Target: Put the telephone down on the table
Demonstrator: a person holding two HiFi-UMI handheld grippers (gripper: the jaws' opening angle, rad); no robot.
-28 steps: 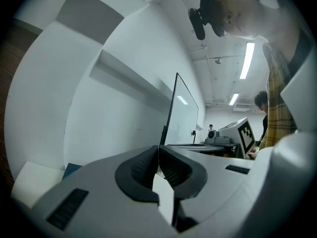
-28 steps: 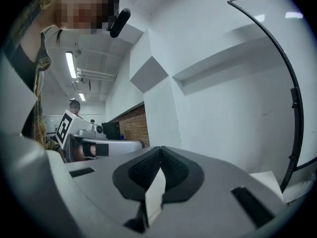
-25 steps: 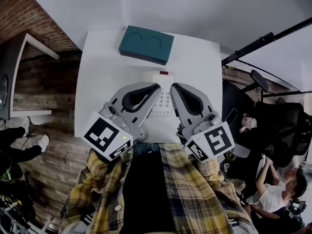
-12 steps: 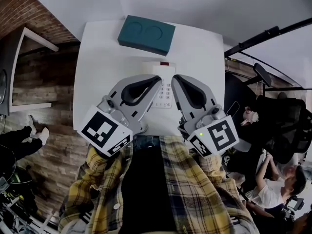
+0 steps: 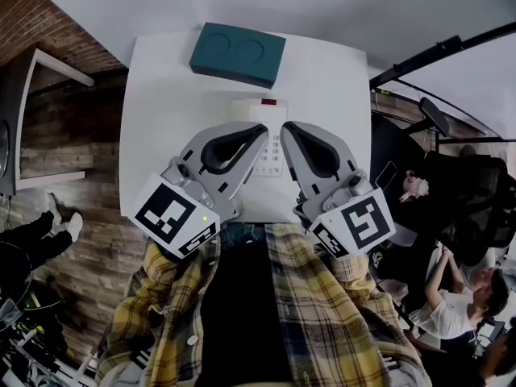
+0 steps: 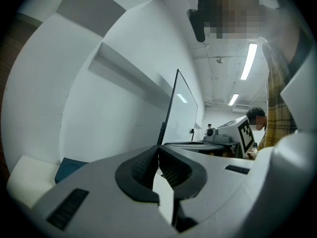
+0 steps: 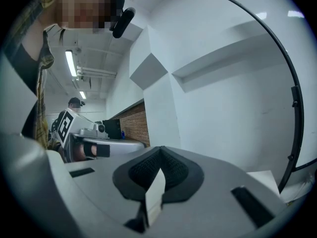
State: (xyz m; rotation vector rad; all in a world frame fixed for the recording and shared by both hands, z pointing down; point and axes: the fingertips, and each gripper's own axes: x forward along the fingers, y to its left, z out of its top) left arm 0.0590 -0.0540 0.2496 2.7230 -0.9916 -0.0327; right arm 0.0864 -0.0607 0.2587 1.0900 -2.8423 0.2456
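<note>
A white telephone (image 5: 271,153) with a grey keypad lies on the white table (image 5: 161,95), partly hidden under my two grippers. My left gripper (image 5: 262,128) hovers over the phone's left side, with its jaws shut and nothing in them. My right gripper (image 5: 285,126) hangs over the phone's right side, also shut and empty. In the left gripper view the left gripper (image 6: 158,150) has its dark pads pressed together and points above the table toward a white wall. The right gripper view shows the right gripper (image 7: 159,150) with its pads likewise together. The handset is hidden.
A teal box (image 5: 238,53) with two round hollows sits at the table's far edge, also seen as the teal box (image 6: 67,168). A brick wall (image 5: 48,47) runs along the left. Black office chairs (image 5: 468,208) and a seated person (image 5: 451,329) are at the right.
Both grippers stay shut over the phone and have barely moved. The head view has shifted slightly, so the table sits a little higher in the picture.
</note>
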